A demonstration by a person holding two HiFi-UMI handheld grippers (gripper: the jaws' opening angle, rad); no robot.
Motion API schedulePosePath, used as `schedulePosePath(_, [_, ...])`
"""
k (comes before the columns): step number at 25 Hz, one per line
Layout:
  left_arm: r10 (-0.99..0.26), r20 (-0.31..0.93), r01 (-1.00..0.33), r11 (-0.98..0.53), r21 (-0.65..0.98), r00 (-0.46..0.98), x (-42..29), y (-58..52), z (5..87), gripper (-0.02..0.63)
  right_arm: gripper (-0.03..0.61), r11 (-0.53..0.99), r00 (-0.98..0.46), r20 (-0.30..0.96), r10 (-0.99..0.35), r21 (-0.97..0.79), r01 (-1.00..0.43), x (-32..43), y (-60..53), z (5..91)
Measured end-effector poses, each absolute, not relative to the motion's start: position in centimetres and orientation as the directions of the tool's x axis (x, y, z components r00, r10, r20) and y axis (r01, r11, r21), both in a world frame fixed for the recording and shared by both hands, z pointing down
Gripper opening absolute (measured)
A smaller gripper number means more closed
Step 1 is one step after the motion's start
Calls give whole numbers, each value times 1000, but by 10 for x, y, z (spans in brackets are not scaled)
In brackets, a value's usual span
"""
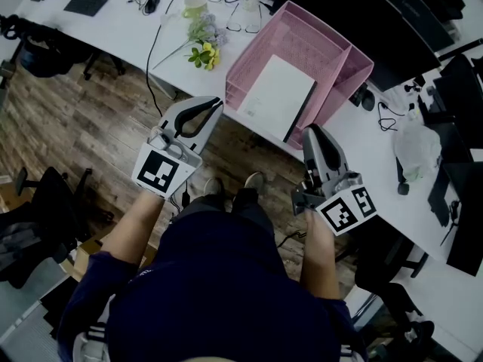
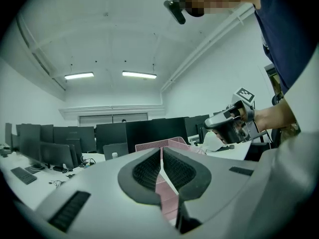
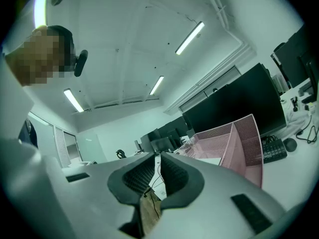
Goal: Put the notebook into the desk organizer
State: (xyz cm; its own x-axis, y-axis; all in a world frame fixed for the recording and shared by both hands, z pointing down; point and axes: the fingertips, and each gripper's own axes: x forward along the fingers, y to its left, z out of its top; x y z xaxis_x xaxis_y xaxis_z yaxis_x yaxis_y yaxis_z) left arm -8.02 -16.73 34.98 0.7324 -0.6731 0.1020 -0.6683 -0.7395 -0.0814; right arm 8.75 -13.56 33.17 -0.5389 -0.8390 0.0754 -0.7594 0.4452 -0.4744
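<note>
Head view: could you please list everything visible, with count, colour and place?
organizer: 1, pink mesh, on the desk
notebook: 1, white, in the organizer's wide compartment
flowers: 1 bunch, yellow, left of the organizer
cup: 1, pale, behind the flowers
mouse: 1, black, left of the cup
bag: 1, clear, right of the organizer
desk: 1, white, under the organizer
left gripper: 1, grey, jaws shut, empty, off the desk edge
right gripper: 1, grey, jaws shut, empty, at the organizer's near corner
</note>
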Motion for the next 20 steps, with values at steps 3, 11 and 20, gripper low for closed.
schedulePosePath(3, [-680, 96, -677, -733, -67, 727, -83, -169, 345, 35, 33, 449, -540, 70, -839, -472, -759, 87, -136, 330])
schedulePosePath(11, [-684, 94, -683, -729, -45, 724, -88, -171, 339, 31, 5, 465, -543, 50, -838, -453, -760, 87, -136, 324])
schedulePosePath(20, [-681, 106, -681, -731, -37, 725, -86, -169, 340, 31, 3, 476, -550, 52, -833, -438, -762, 88, -135, 323])
